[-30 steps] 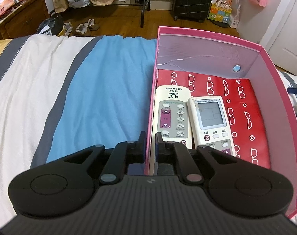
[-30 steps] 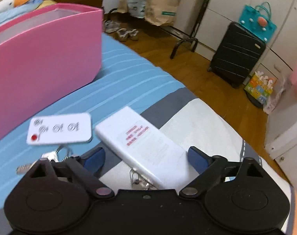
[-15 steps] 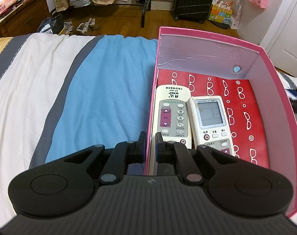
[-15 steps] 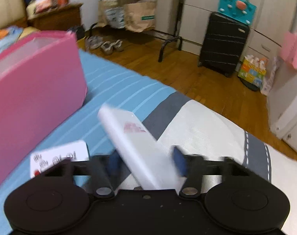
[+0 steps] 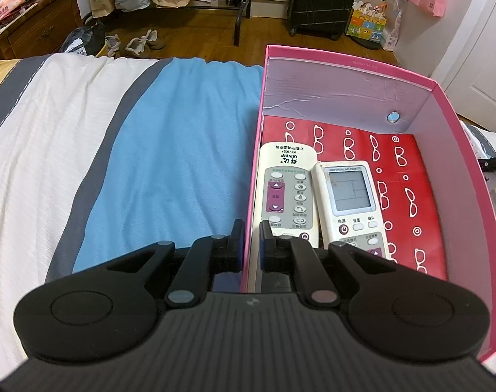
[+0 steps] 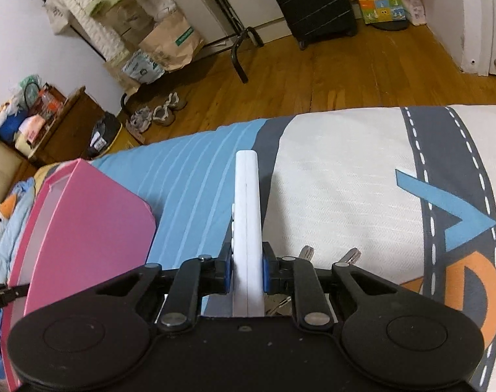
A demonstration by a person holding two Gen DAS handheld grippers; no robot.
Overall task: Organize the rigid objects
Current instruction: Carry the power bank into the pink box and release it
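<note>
White remote (image 6: 246,228) now stands on edge between my closing right gripper (image 6: 247,272) pads, lifted off the bedspread (image 6: 345,179); my left gripper (image 5: 251,241) stays clamped on the pink box (image 5: 345,62) wall, ready for loading.

The right gripper (image 6: 247,271) now has its jaws closing on the white remote (image 6: 246,228), with the pads pressing its two flat sides. The remote, flat on the bed before, now stands on its thin edge, pointing away. The small white card is gone from view.
</note>
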